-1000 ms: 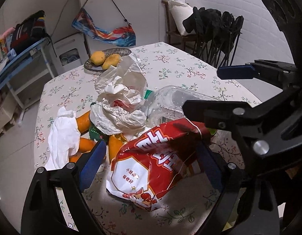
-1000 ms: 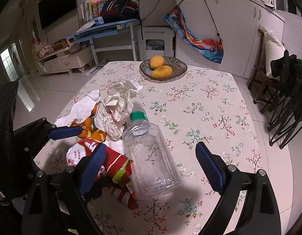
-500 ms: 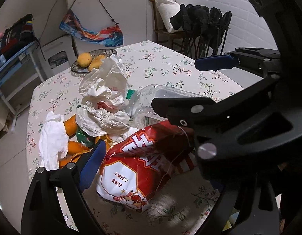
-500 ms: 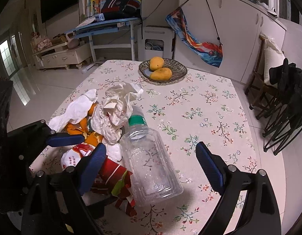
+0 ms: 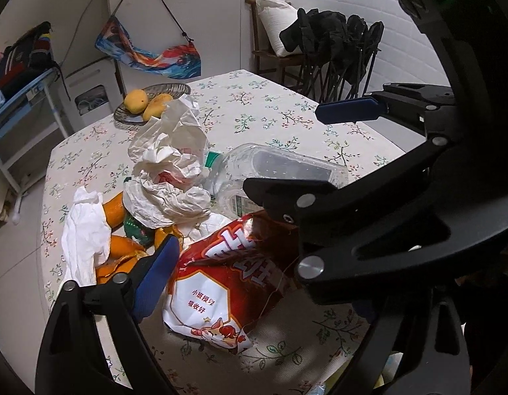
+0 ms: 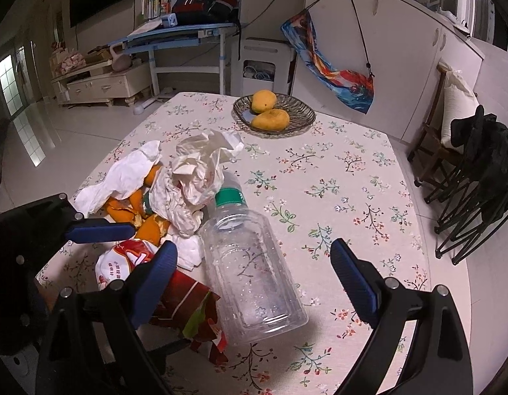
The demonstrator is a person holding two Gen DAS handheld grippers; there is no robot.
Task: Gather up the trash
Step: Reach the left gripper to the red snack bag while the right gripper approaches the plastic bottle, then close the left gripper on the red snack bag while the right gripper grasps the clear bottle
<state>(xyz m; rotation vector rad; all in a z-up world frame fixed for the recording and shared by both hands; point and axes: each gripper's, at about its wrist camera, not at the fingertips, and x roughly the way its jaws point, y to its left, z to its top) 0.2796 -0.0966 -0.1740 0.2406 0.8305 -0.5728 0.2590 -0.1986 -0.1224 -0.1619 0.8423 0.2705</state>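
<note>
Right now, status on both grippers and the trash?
Left gripper closing, snack bag between jaws, not pinched yet. Right gripper open over bottle. Paper and peels piled beside.

Right gripper point(image 5: 319, 151) blocks bottle point(image 5: 277, 168); far tablecloth point(image 6: 352, 171) open
</note>
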